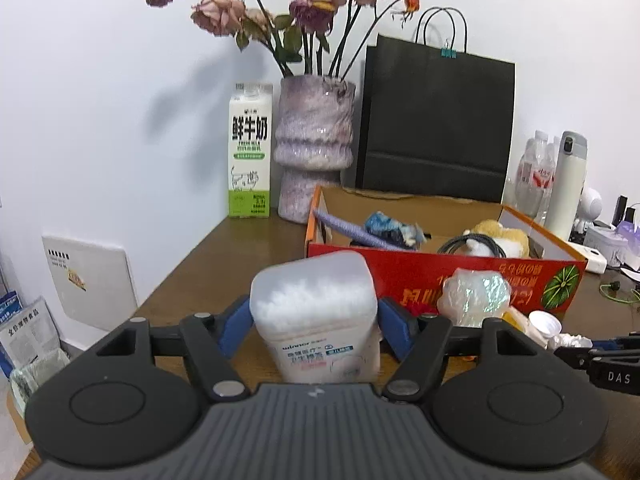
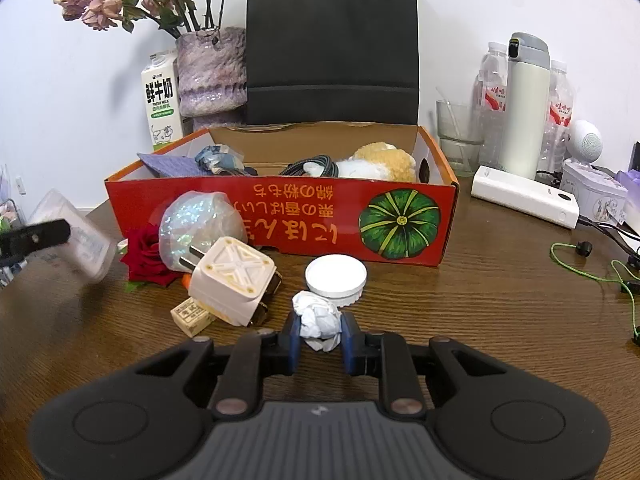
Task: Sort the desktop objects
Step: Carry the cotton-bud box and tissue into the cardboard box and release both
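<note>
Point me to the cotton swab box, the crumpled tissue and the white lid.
cotton swab box (image 1: 316, 320), left wrist view, on its translucent front.
crumpled tissue (image 2: 318, 320), right wrist view, on the wad's middle.
white lid (image 2: 335, 274), right wrist view, on its flat top.

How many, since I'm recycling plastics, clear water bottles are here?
2: one water bottle left of the white thermos, the other right of it. More may hide behind it.

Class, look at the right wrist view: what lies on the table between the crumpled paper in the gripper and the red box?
A white round lid lies between the crumpled paper and the red box, seen in the right wrist view.
</note>
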Motion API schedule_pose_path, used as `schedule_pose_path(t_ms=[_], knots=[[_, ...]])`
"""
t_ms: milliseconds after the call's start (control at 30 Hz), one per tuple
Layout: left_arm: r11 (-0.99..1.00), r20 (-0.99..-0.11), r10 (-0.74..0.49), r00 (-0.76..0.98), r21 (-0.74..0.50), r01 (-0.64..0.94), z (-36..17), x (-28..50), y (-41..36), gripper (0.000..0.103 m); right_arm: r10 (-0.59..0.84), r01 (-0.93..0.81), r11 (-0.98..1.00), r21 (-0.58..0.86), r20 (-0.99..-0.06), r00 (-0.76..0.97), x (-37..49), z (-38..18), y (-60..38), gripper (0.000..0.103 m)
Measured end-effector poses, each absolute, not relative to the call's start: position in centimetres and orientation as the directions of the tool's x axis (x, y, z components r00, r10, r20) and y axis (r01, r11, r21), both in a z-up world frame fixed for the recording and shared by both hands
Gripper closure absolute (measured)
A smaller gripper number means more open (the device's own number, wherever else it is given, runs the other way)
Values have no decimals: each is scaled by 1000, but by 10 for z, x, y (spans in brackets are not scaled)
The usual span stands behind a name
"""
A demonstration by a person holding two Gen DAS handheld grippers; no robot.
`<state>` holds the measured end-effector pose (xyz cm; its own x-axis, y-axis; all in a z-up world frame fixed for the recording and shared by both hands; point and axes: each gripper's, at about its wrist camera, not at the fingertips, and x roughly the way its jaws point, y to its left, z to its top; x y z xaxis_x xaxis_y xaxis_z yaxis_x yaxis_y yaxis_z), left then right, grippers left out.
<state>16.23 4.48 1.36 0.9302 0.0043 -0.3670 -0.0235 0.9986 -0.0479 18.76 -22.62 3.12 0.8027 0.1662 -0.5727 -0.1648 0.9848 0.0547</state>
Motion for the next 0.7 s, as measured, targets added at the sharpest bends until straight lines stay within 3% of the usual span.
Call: schedule_pose_path(t_ms=[400, 700], knots=[[996, -335, -8, 942, -83, -21, 22, 156, 46, 34, 181, -167, 983, 74, -529, 829, 182, 38, -230, 83], [990, -206, -28, 978, -138, 0, 66, 144, 40, 34, 224, -186, 973, 134, -393, 892, 181, 83, -239, 83]])
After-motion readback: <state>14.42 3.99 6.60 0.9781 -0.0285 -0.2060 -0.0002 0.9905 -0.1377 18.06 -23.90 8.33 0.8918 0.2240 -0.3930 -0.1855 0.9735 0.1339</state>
